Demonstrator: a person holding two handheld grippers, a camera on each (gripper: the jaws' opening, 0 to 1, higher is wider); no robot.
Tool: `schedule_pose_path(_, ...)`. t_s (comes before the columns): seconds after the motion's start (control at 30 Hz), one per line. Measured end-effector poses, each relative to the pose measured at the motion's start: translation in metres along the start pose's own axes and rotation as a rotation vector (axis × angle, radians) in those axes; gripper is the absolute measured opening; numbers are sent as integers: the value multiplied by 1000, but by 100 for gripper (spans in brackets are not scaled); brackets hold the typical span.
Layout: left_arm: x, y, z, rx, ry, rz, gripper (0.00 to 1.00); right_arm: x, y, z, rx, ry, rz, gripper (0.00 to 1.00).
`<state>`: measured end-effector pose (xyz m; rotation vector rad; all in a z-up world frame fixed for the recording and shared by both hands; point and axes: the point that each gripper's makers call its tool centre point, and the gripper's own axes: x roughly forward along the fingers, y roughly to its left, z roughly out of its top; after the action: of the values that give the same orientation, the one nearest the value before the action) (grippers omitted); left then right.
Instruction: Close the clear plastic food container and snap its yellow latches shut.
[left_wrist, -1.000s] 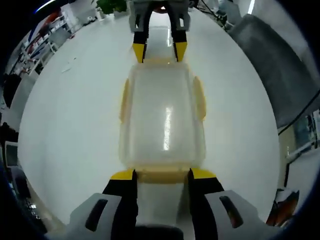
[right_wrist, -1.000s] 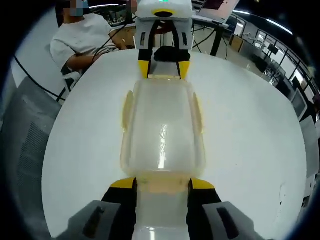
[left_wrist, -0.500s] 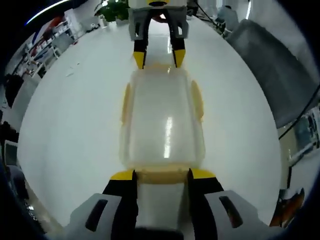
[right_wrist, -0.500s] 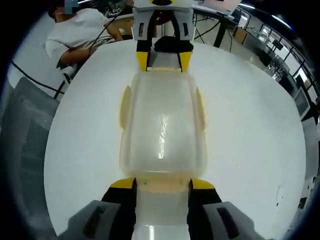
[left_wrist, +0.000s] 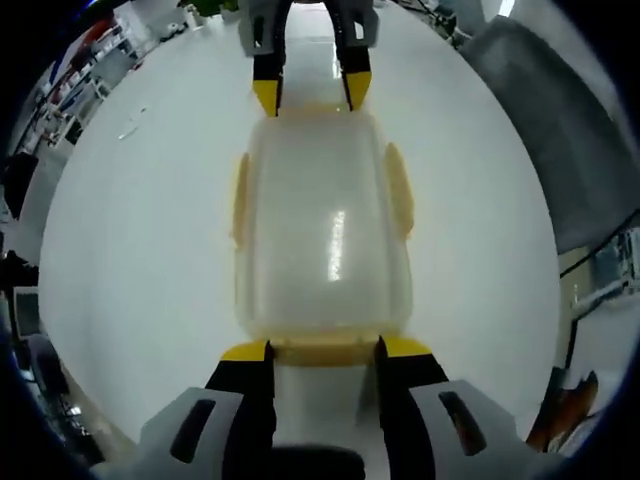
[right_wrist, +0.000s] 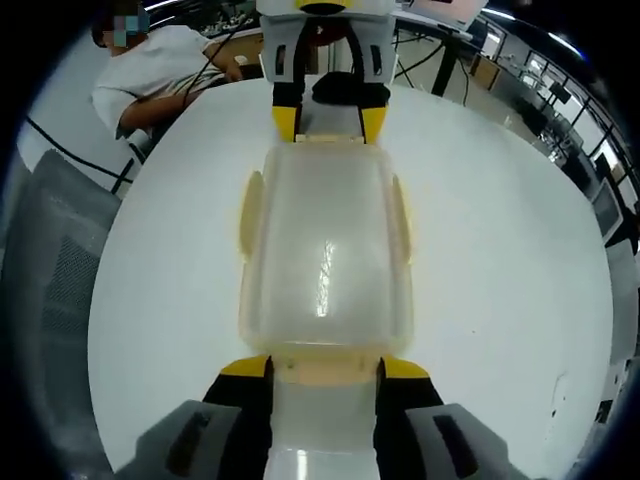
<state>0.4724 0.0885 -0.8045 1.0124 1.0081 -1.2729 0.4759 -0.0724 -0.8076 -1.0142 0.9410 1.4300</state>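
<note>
The clear plastic food container (left_wrist: 325, 230) lies with its lid on, on the white round table (left_wrist: 130, 250). Yellow latches (left_wrist: 400, 190) lie flat along its two long sides. My left gripper (left_wrist: 325, 350) is shut on the yellow end latch at the near short end. At the far short end my right gripper (left_wrist: 310, 95) clasps the opposite end latch. In the right gripper view the same container (right_wrist: 325, 250) runs from my right gripper (right_wrist: 325, 368) to my left gripper (right_wrist: 330, 122), with side latches (right_wrist: 250, 215) down.
A grey mesh chair (left_wrist: 560, 130) stands by the table's edge, and the same chair (right_wrist: 50, 270) appears in the right gripper view. A person in white (right_wrist: 160, 75) sits beyond the table's far rim. Bare white tabletop (right_wrist: 500, 280) lies on both sides of the container.
Both grippers keep their hold at the container's ends. The left gripper view has shifted a little, so the far gripper sits higher and larger in it.
</note>
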Motion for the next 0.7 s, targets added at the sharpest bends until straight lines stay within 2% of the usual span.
schedule_pose_path(0.43,1,0,-1,-24,89,2,38,0,-1,-1,8,14,-6,35)
schedule_pose_path(0.7,0,0,-2,-46,77,9,37,-1,-1,0,9,9,-6,34)
